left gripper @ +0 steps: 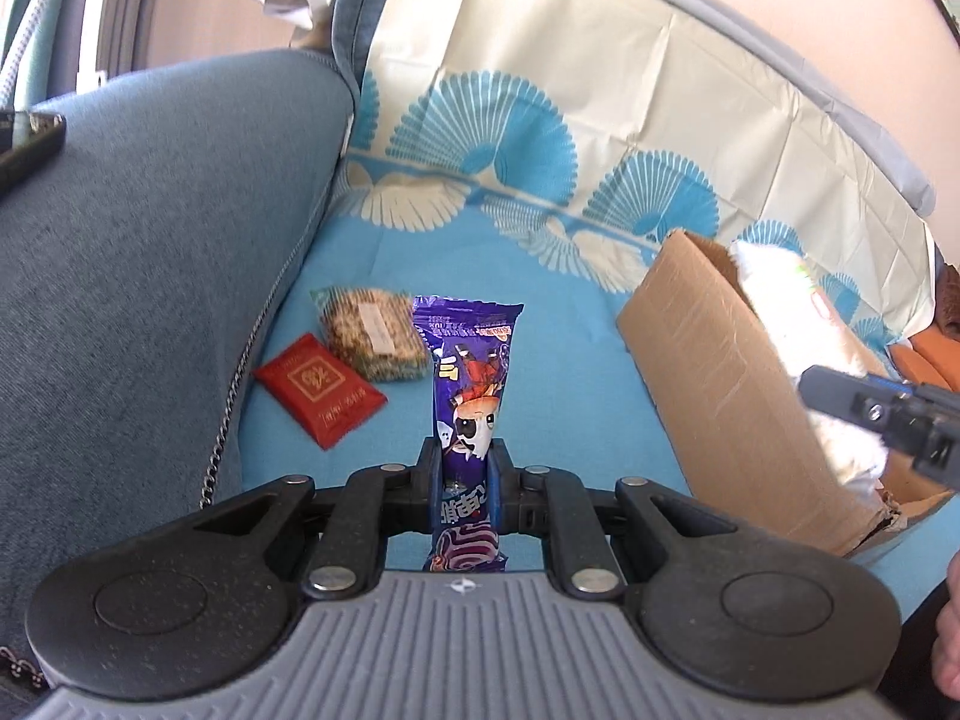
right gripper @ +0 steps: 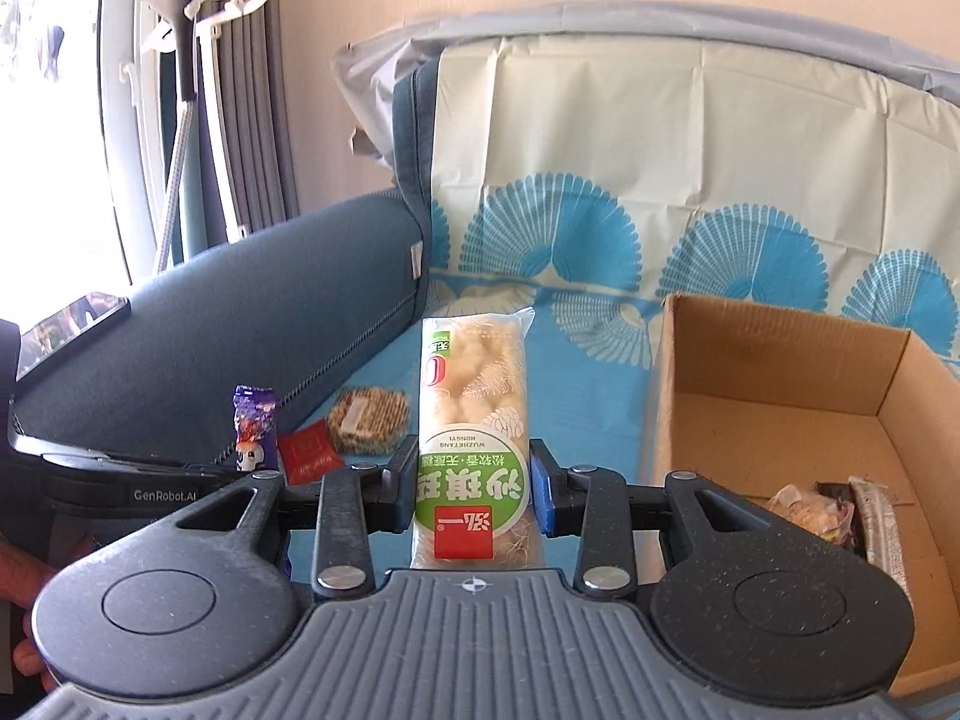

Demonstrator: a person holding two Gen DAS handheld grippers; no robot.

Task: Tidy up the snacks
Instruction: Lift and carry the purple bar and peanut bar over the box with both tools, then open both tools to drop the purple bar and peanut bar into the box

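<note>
Two grippers show, the left gripper and the right gripper. One purple snack packet, one green-labelled pastry pack, one red sachet and one oat bar are outside the single cardboard box. About three wrapped snacks sit inside it.

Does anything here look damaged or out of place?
Yes: the brown cardboard box has a torn, crumpled near corner in the left wrist view. Also, a black phone sits on the blue sofa armrest, unrelated to snacks.
</note>
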